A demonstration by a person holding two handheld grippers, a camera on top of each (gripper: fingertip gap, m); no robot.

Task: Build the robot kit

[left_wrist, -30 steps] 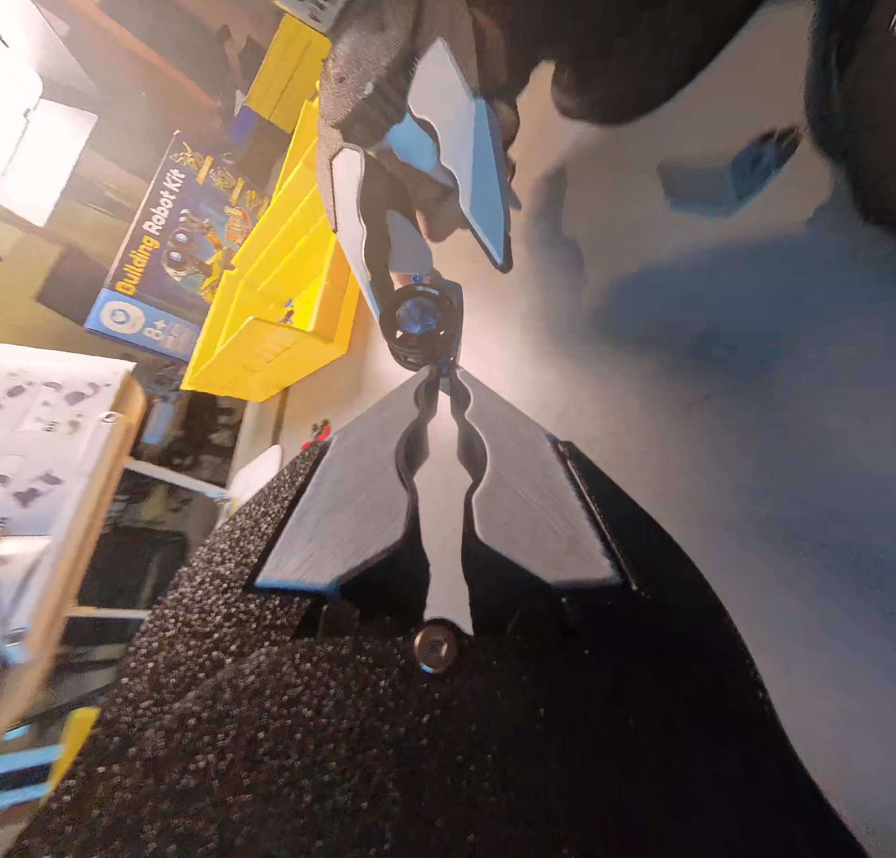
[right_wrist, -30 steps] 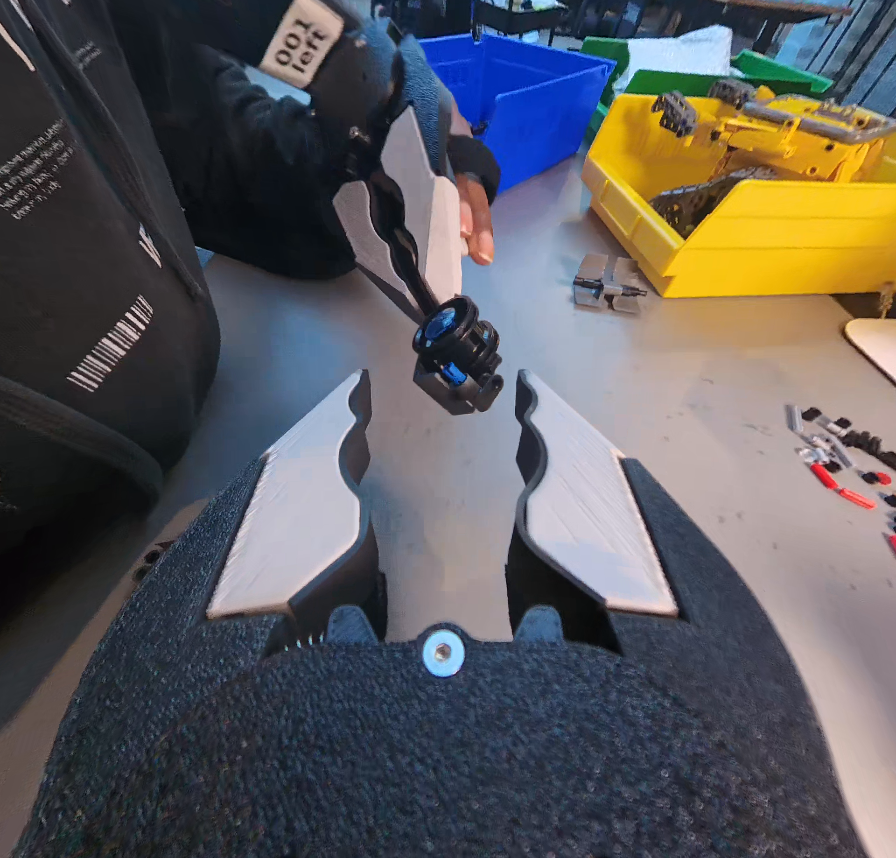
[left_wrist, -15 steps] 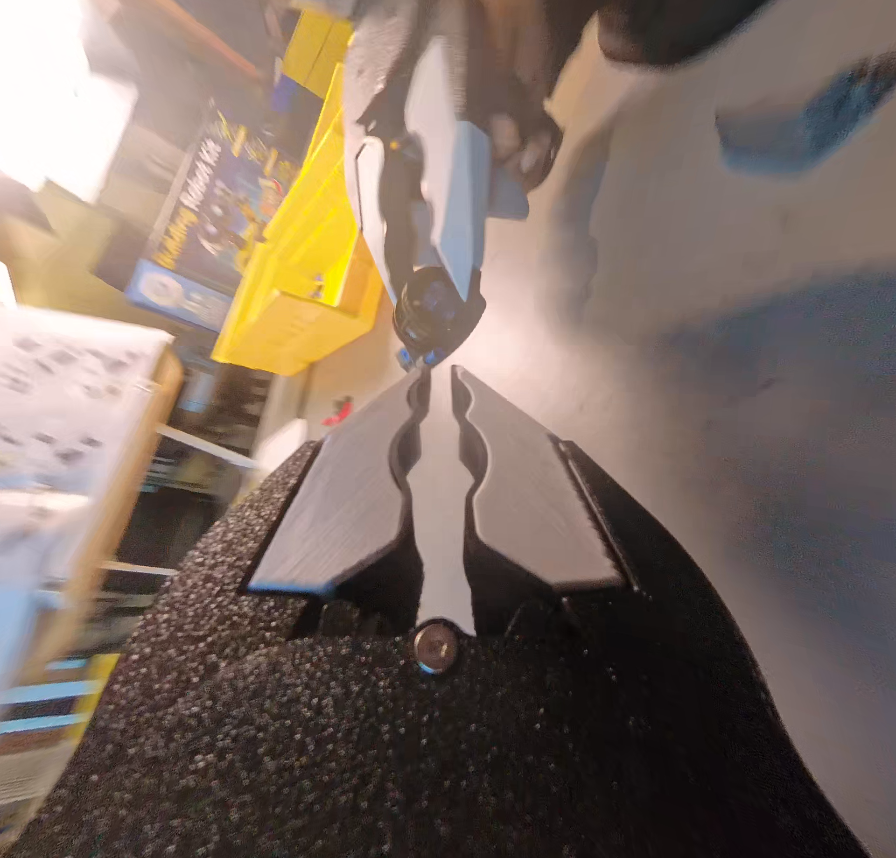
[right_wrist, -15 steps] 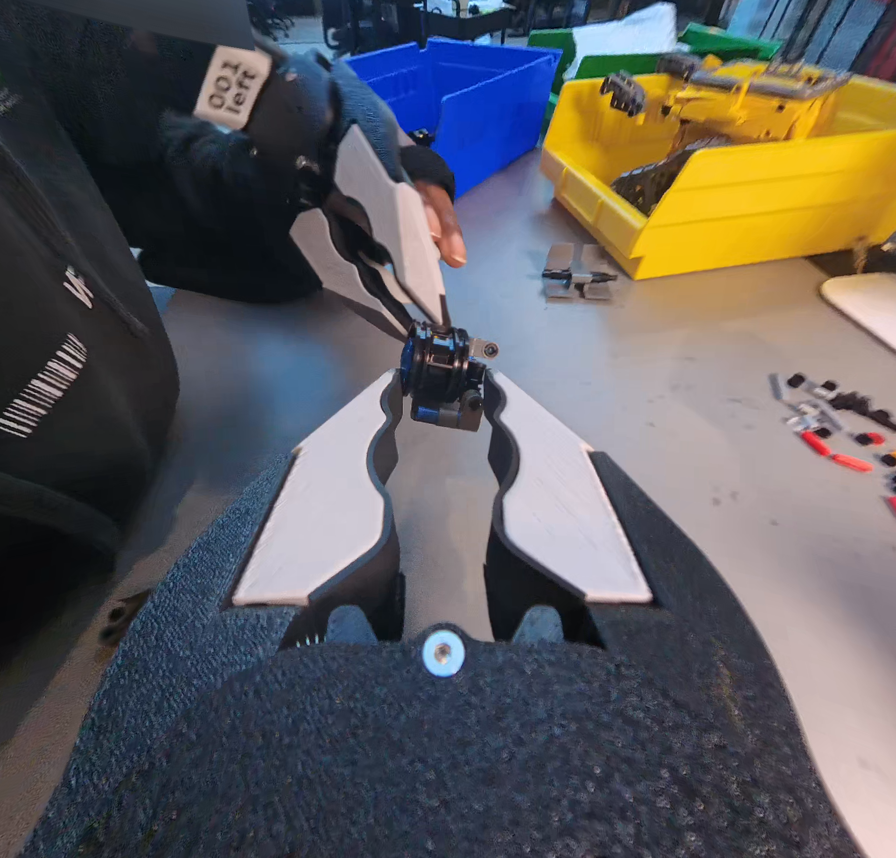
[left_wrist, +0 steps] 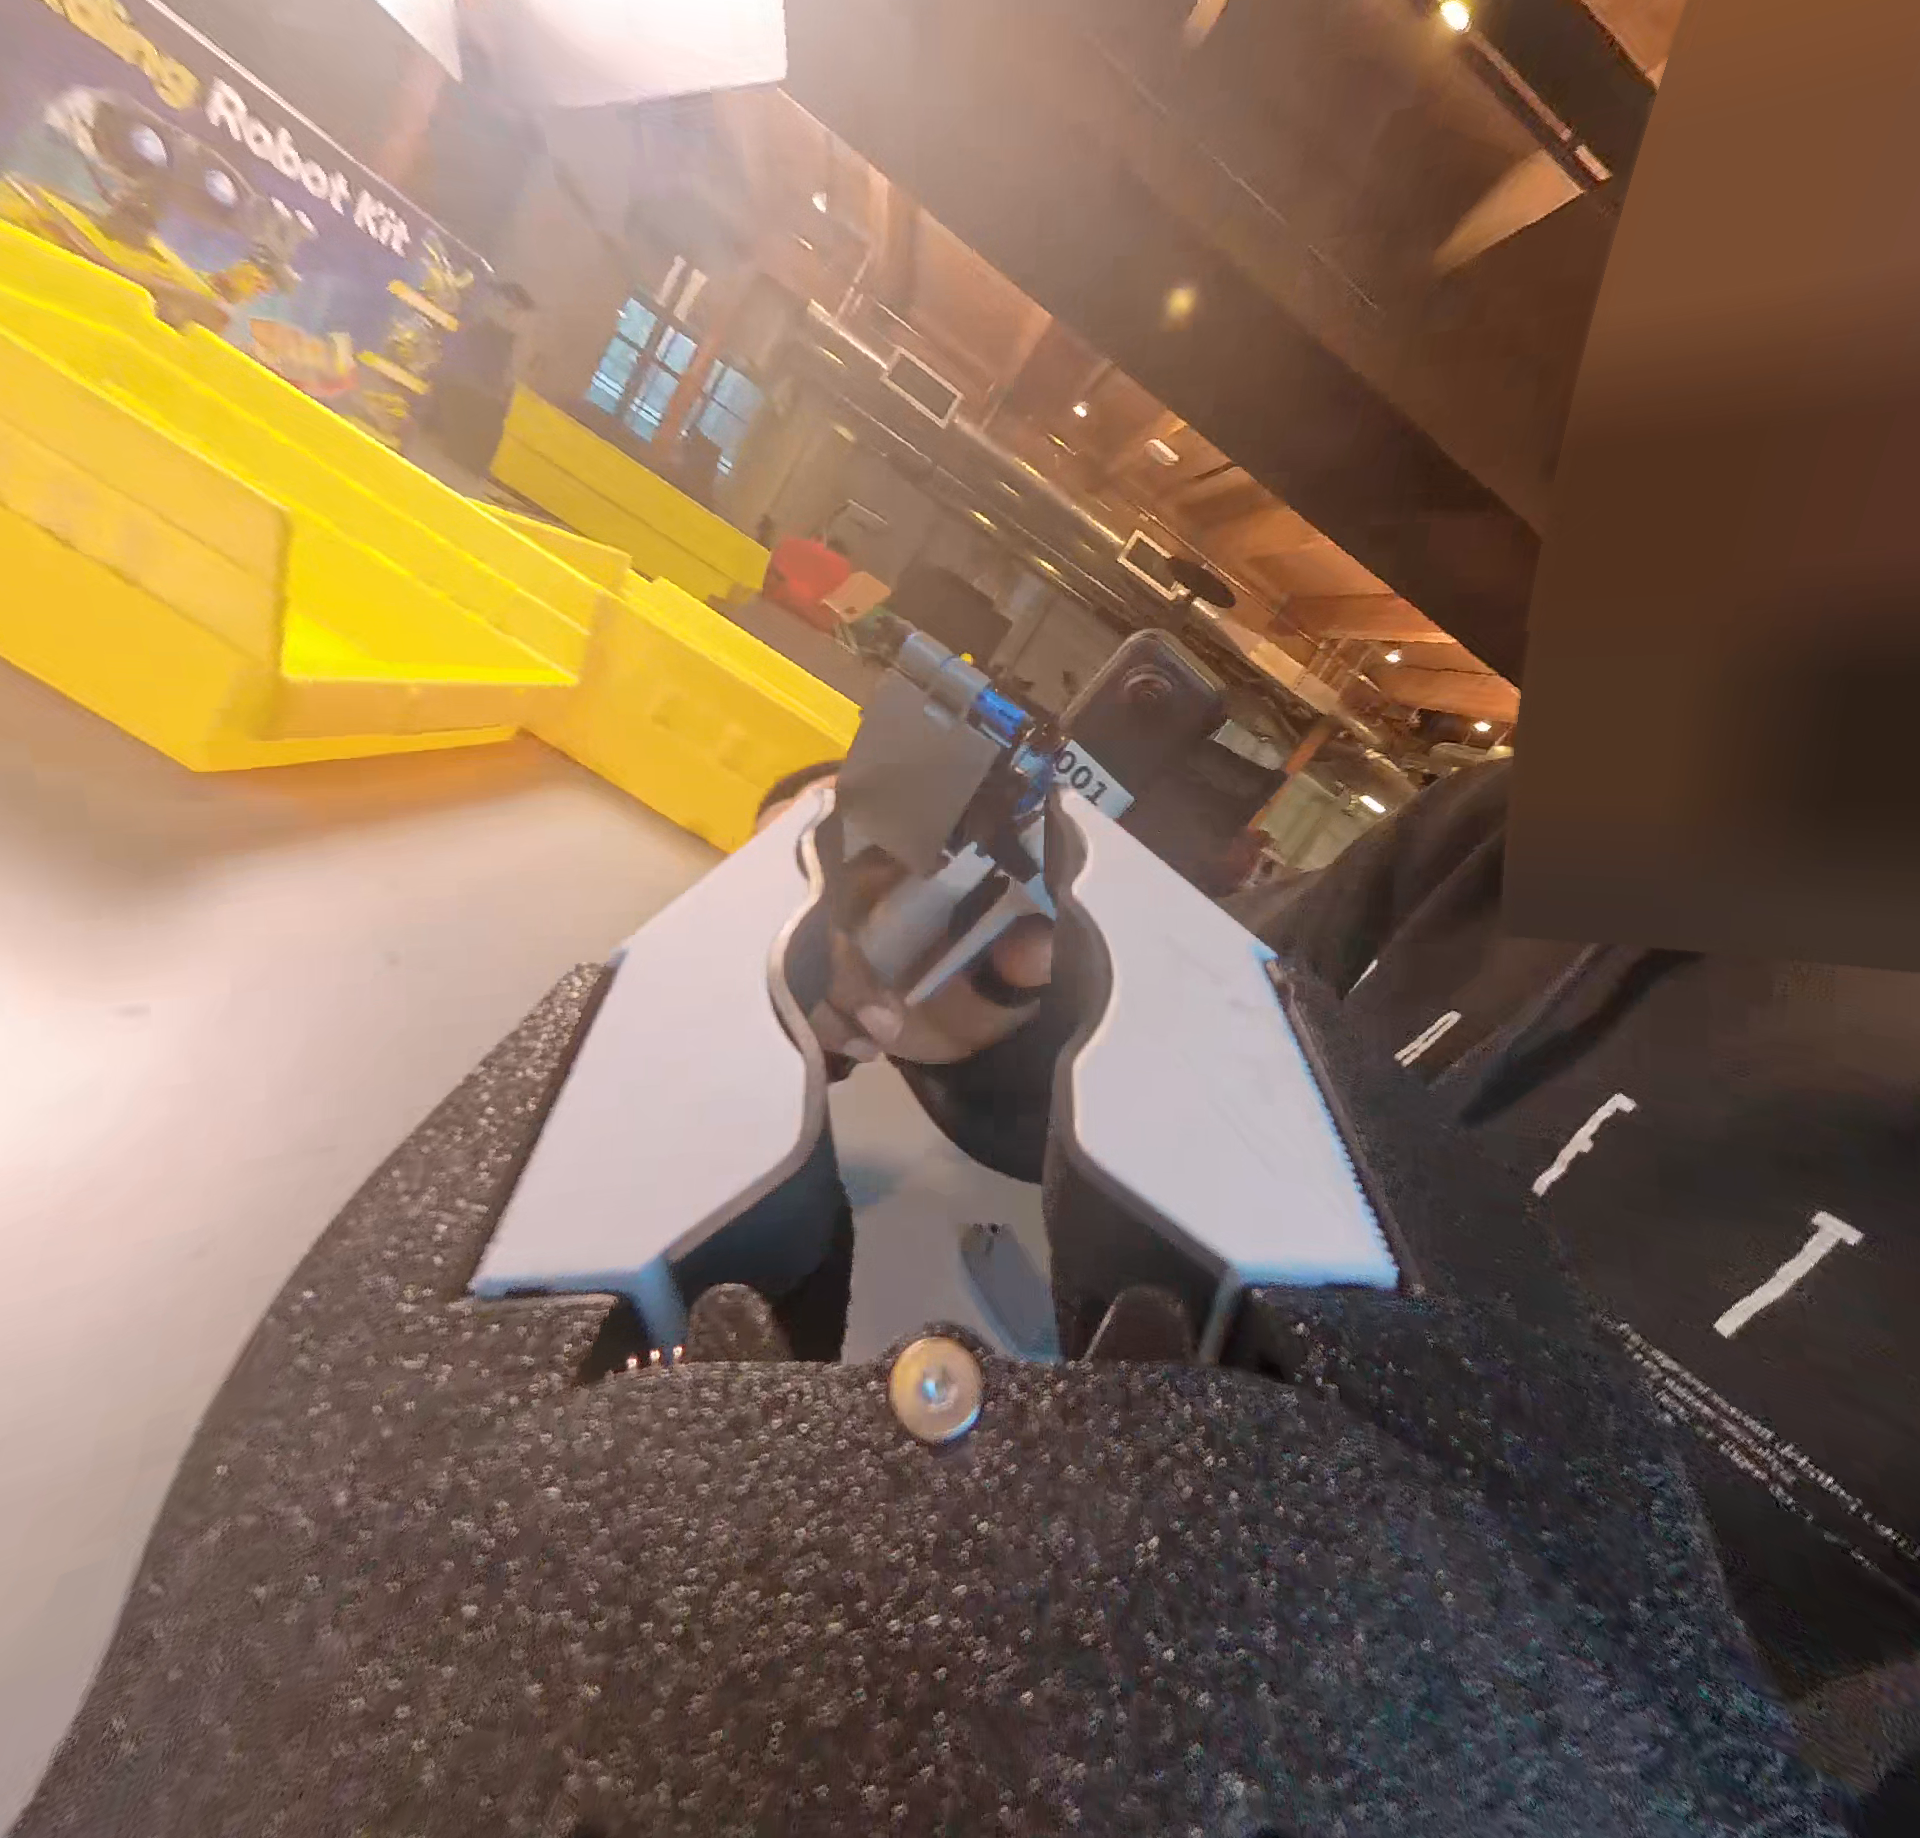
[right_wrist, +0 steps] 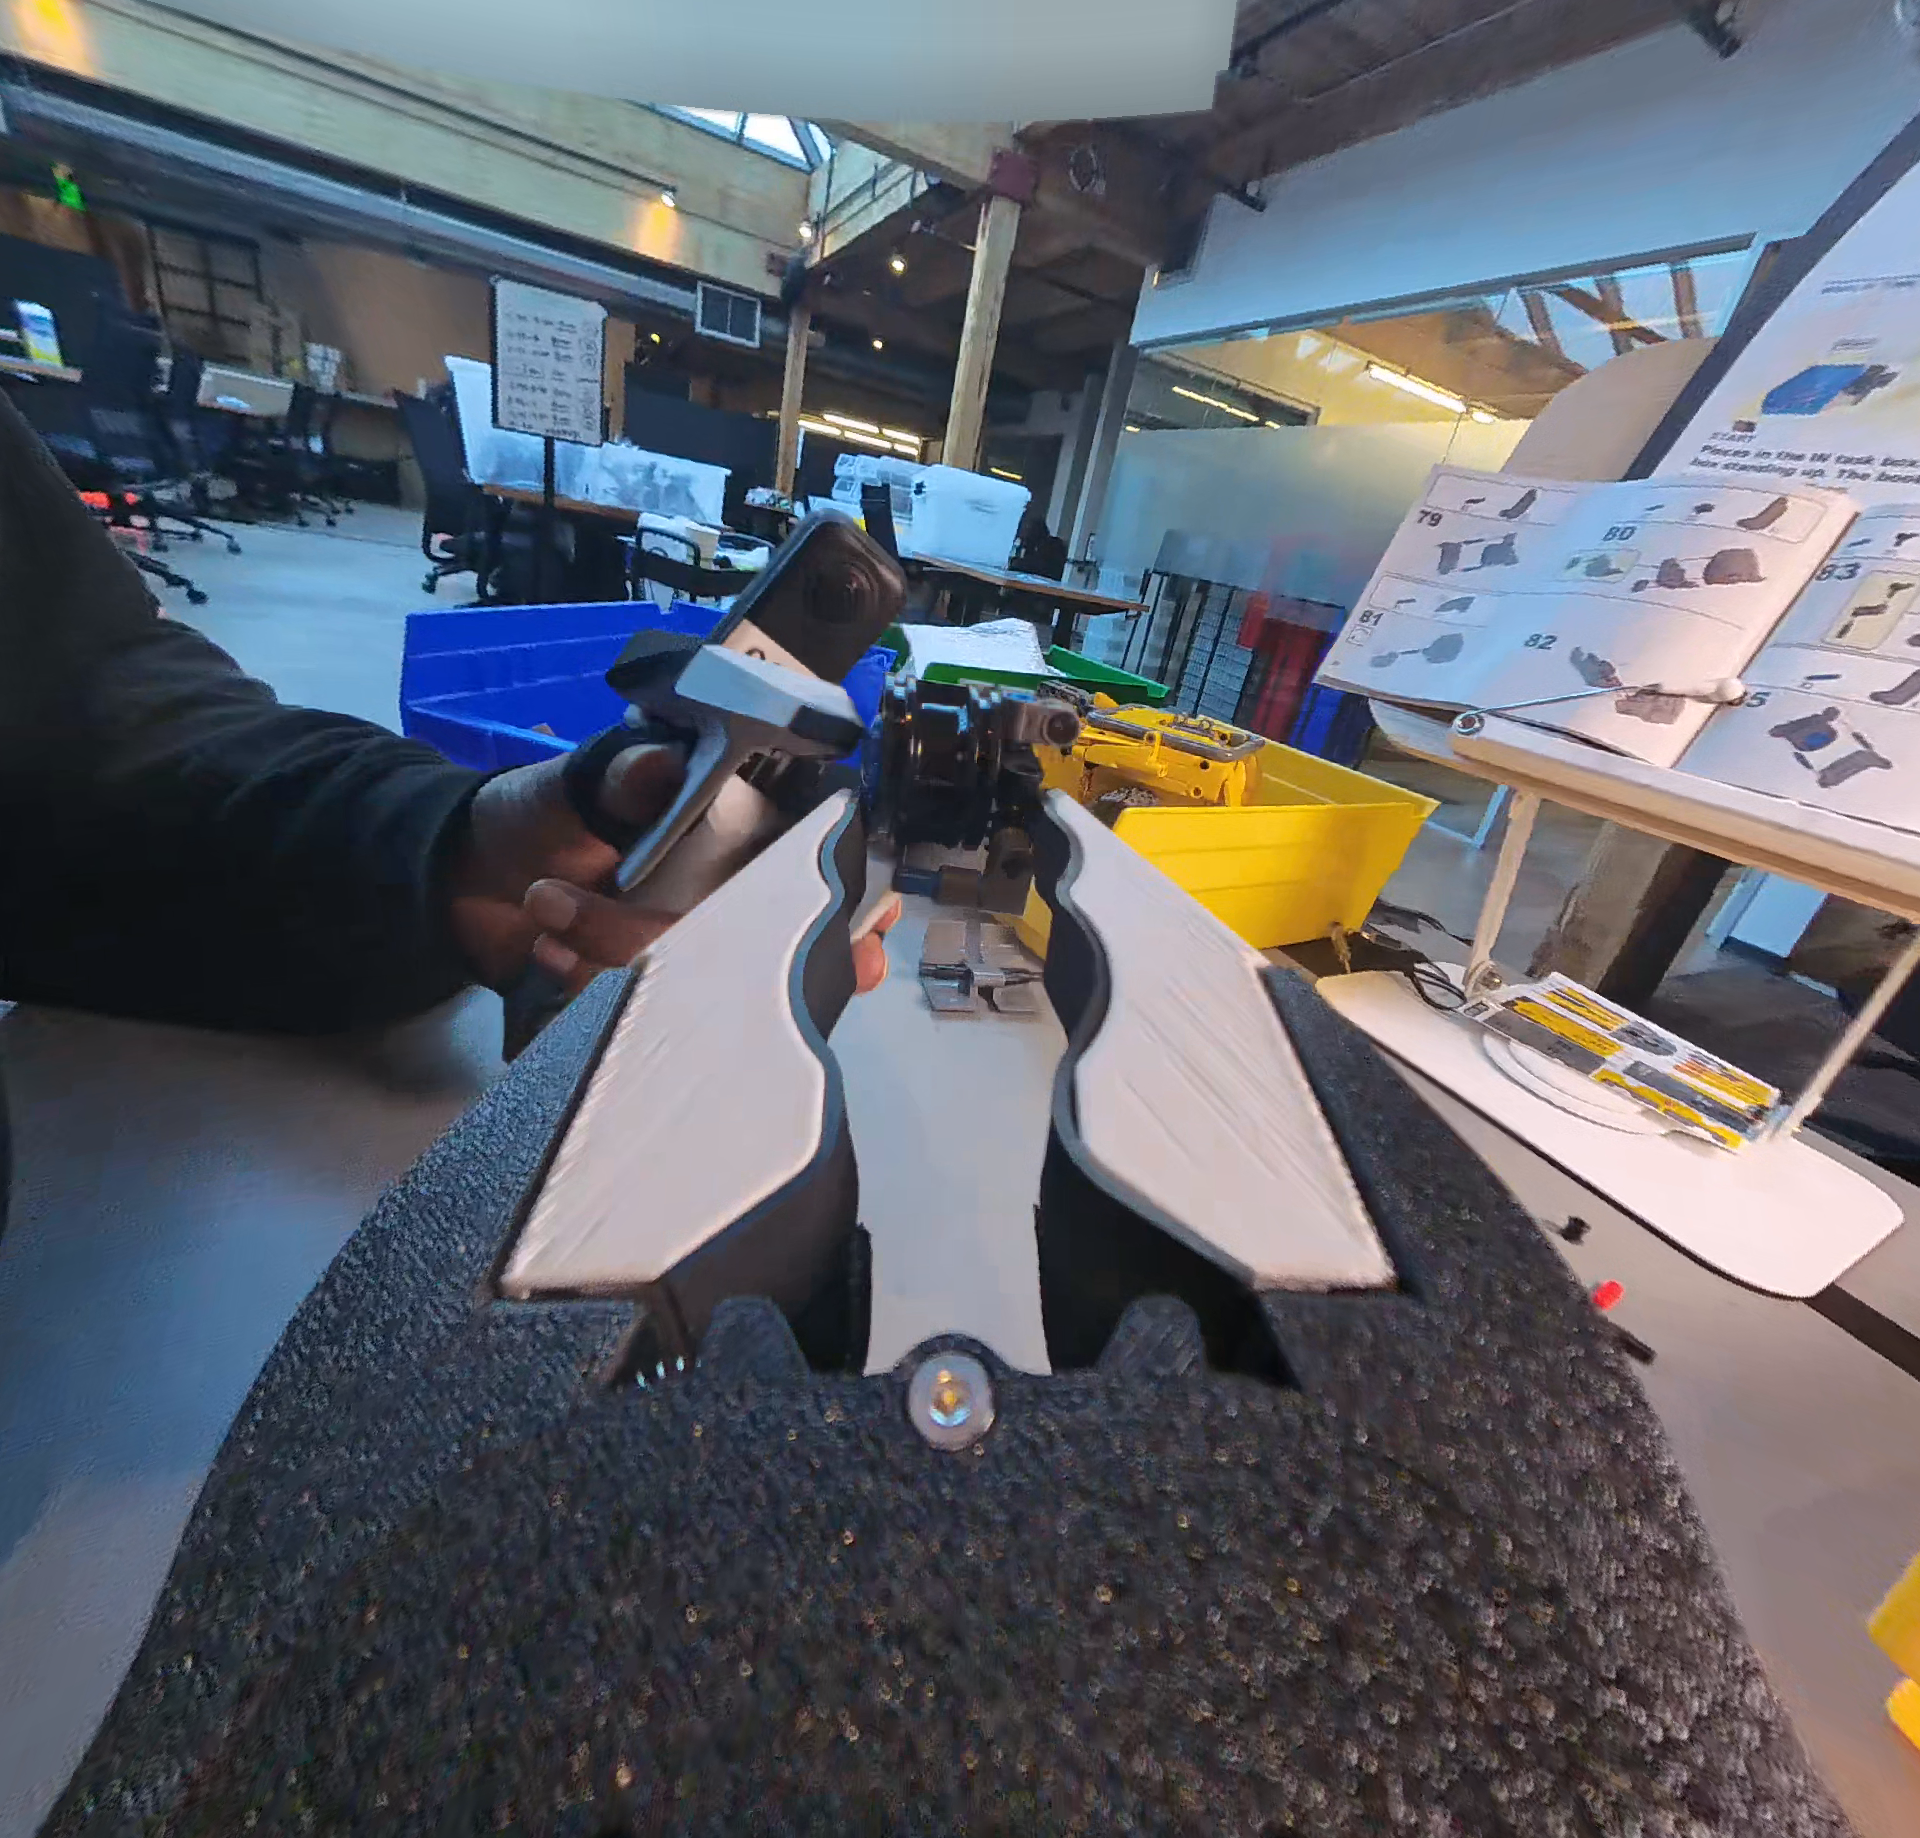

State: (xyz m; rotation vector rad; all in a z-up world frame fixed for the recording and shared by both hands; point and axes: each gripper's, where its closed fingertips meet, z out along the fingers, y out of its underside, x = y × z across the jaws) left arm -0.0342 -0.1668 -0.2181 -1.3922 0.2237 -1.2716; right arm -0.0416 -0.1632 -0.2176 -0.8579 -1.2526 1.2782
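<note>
My right gripper [right_wrist: 951,812] is shut on a small black and grey brick assembly [right_wrist: 956,760] with blue pins and holds it up above the grey table [right_wrist: 935,1113]. My left gripper [left_wrist: 940,812] is open, and the same assembly [left_wrist: 914,780] shows just beyond its tips. In the left wrist view the right gripper's fingers [left_wrist: 914,926] face me, with a hand behind them. In the right wrist view the left gripper [right_wrist: 758,708], held by a hand in a black sleeve, sits just left of the assembly.
A yellow bin [right_wrist: 1247,853] with a yellow model, a blue bin [right_wrist: 499,666] and a green bin [right_wrist: 1101,666] stand behind. A small grey part [right_wrist: 977,967] lies on the table. An instruction booklet [right_wrist: 1610,625] on a stand and a sticker sheet [right_wrist: 1621,1050] are at right. Both grippers' tips are close together, under 4 cm apart.
My right gripper closed on the assembly. My left gripper opened and let go of it. Both grippers tilted up from the table toward level.
</note>
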